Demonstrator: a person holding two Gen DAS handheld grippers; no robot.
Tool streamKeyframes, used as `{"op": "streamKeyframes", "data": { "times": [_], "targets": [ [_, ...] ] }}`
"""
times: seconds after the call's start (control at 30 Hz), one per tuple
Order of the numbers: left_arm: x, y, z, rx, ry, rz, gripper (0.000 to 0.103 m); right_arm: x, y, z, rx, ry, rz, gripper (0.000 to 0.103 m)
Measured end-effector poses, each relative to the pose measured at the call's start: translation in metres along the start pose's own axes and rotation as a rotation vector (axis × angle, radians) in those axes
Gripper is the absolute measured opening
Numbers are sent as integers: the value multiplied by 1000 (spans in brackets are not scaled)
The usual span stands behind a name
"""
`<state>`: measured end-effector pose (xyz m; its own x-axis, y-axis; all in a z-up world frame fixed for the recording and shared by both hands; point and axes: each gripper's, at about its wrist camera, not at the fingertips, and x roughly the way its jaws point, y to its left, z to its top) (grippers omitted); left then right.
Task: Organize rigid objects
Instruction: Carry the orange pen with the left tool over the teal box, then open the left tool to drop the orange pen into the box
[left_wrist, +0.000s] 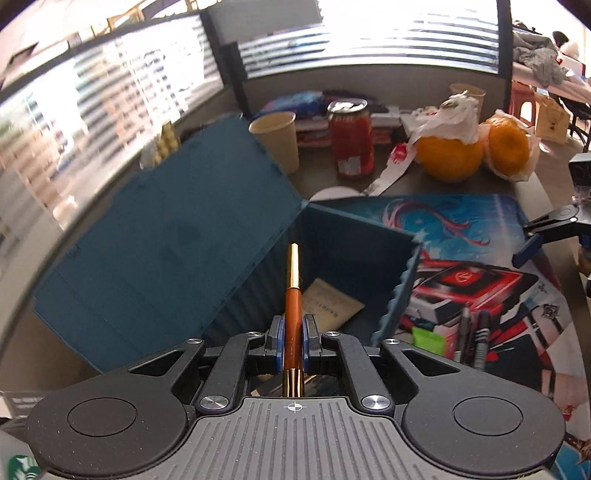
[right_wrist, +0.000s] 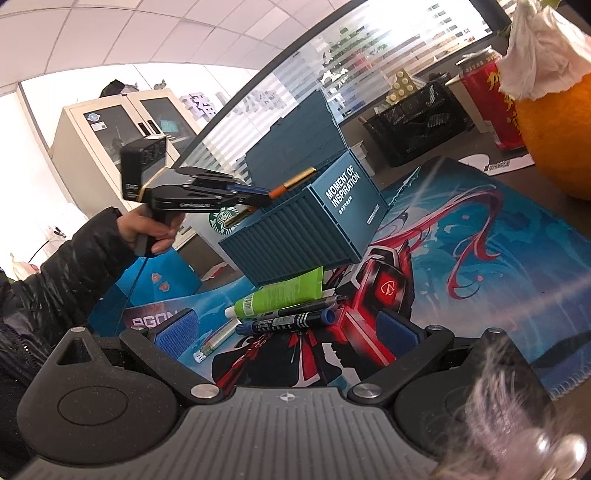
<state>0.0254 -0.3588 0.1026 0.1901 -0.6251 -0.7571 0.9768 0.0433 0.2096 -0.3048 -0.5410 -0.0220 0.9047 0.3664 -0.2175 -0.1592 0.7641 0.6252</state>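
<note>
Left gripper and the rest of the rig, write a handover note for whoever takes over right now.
Left gripper: shut on the orange pen, held over the open blue container box.
Right gripper: open, empty, low over the desk mat.
Done: a paper card lies in the box.
Left: drop the pen in; then the green tube and the markers lying on the mat beside the box.

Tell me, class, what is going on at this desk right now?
A person is tidying desk items with a hand-held gripper in each hand. The left gripper is shut on an orange and gold pen, held above the open blue container box, whose lid is swung back. A paper slip already lies inside. The right gripper is open and empty, near a green tube and two markers lying on the printed desk mat.
</note>
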Motion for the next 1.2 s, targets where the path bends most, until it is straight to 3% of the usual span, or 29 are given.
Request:
{"op": "streamKeyframes", "data": {
  "times": [0.37, 0.77, 0.8, 0.87, 0.9, 0.93, 1.1, 1.2],
  "targets": [
    [24, 6, -7, -3, 58, -100, 8, 5, 9, 0, -33, 14, 16, 103],
    [6, 4, -1, -27, 20, -37, 21, 7, 9, -2, -27, 15, 15, 103],
    [0, 4, -1, -34, 6, -28, 29, 7, 9, -2, -29, 15, 17, 103],
    [-12, 4, -2, -61, -28, -22, 59, 7, 11, -2, -31, 16, 24, 103],
    [-20, 3, -4, -80, -55, -26, 83, 8, 12, -2, -32, 16, 26, 103],
    [-27, 2, -6, -94, -78, -27, 91, 8, 14, -2, -34, 18, 29, 103],
    [-54, -10, -16, -120, -120, -11, 92, 14, 21, -2, -41, 28, 42, 103],
    [-66, -21, -24, -129, -141, -16, 100, 16, 28, -2, -54, 36, 48, 103]
  ]
}}
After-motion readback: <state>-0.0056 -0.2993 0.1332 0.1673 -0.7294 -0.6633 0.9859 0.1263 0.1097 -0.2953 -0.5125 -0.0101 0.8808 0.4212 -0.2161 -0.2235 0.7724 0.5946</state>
